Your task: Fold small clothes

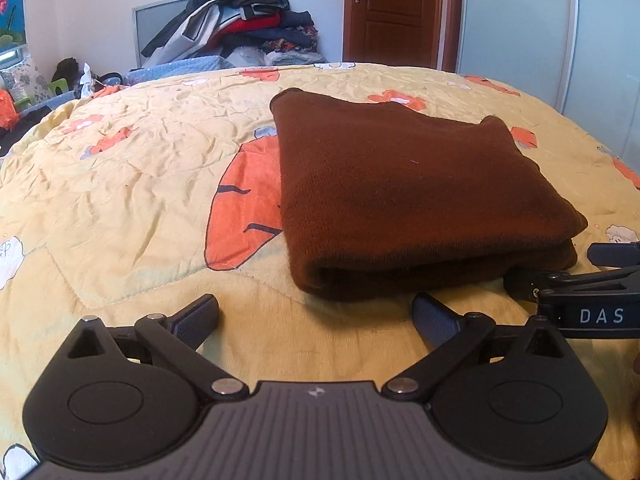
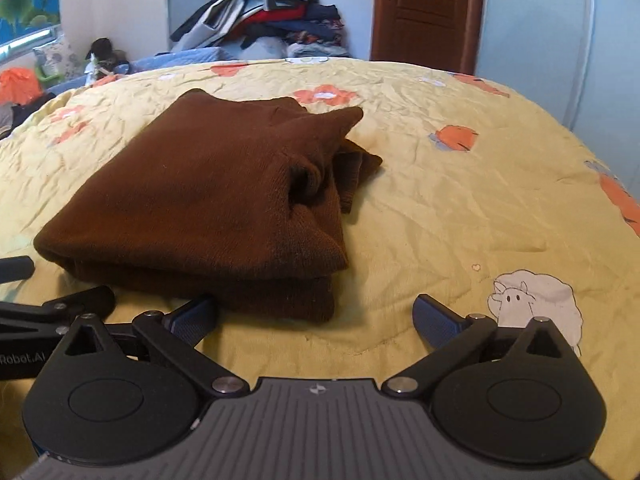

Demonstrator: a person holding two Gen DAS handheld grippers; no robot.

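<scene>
Folded brown garment [image 1: 404,184] just beyond both spread hand-held grippers [image 1: 316,316]

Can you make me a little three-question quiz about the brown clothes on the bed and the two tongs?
1. True or false: the brown garment lies folded on the yellow quilt.
2. Are the left tongs open or shut? A) open B) shut on the garment
3. Fill in: behind the bed, against the wall, sits a pile of ____.

Key
1. True. It lies in a thick folded stack.
2. A. Their fingers are spread and hold nothing; the right tongs are spread the same way.
3. Clothes.
</scene>
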